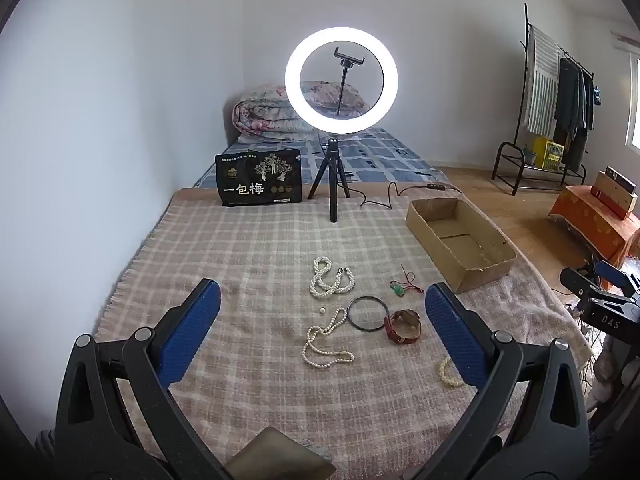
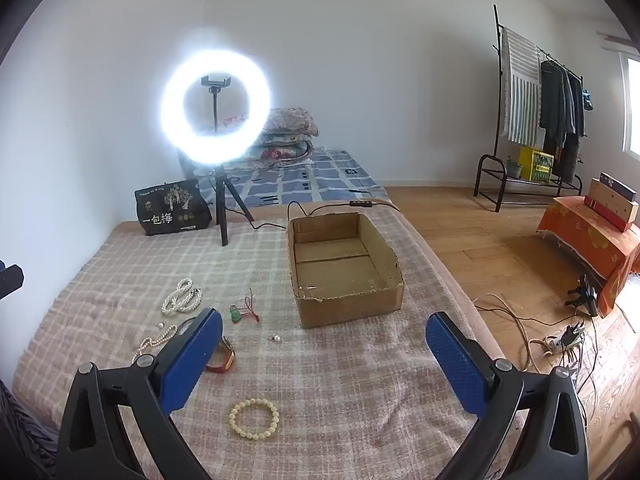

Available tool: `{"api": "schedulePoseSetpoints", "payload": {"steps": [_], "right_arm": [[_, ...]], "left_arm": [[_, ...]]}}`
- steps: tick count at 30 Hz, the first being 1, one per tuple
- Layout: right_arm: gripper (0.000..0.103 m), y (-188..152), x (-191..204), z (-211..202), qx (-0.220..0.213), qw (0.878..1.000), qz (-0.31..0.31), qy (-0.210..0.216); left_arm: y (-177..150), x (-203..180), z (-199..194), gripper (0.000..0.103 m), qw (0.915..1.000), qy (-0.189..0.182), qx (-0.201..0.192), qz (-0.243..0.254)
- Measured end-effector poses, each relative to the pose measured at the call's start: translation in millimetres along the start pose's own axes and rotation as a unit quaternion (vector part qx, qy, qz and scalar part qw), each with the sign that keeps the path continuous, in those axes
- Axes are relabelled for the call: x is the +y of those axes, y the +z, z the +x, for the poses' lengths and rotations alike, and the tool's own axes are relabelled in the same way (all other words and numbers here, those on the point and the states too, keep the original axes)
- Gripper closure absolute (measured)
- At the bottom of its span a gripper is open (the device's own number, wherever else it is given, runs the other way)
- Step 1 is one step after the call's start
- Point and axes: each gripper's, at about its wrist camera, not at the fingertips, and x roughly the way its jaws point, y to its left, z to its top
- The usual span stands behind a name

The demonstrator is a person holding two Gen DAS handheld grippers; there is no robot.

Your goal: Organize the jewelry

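Lying flat between the right gripper's wide, empty jaws, the beaded bracelet sits near the blanket's front edge, nearer it than the equally wide-open left gripper.

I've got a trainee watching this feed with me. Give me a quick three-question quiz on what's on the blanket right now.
1. True or false: the cardboard box already holds jewelry.
2. Which piece lies nearest the right tool? A) cream bead bracelet B) dark bangle C) green pendant
3. Name the lit thing standing at the blanket's far edge.

Key:
1. False; it shows only its bare bottom.
2. A
3. The ring light on its tripod.
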Motion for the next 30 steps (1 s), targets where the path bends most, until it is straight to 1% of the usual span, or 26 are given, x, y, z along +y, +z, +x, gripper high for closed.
{"api": "schedulePoseSetpoints", "payload": {"steps": [8,9,10,16,23,30], "right_arm": [[0.000,0.0,0.7,0.3,0.003,1.000,0.002,0.004],[0.000,0.9,-0.9,-2.4,0.003,1.000,0.002,0.004],[0.000,1.2,1.4,-2.6,0.003,1.000,0.002,0.004],[0.000,0.5,0.7,-0.8,0.002,1.000,0.000,0.006],[0.000,0.8,1.4,0.2,0.000,1.000,-0.001,0.007],[0.000,1.6,1.5,0.1,0.001,1.000,-0.001,0.010]], "left_arm": [[6.7,-3.7,14.9,0.000,0.9997,-0.015,0.011,0.015],[10.9,-3.0,5.0,0.000,1.0000,-0.004,-0.002,0.002],[6.7,-3.7,-6.8,0.000,0.9999,0.001,-0.013,0.000],[11.9,-3.0,-9.2,0.000,0.9998,0.000,-0.019,-0.001],[7.0,-4.3,-9.3,0.000,0.9998,-0.001,-0.020,0.001],[9.2,-6.5,-9.3,0.000,0.9997,-0.001,-0.023,0.001]]}}
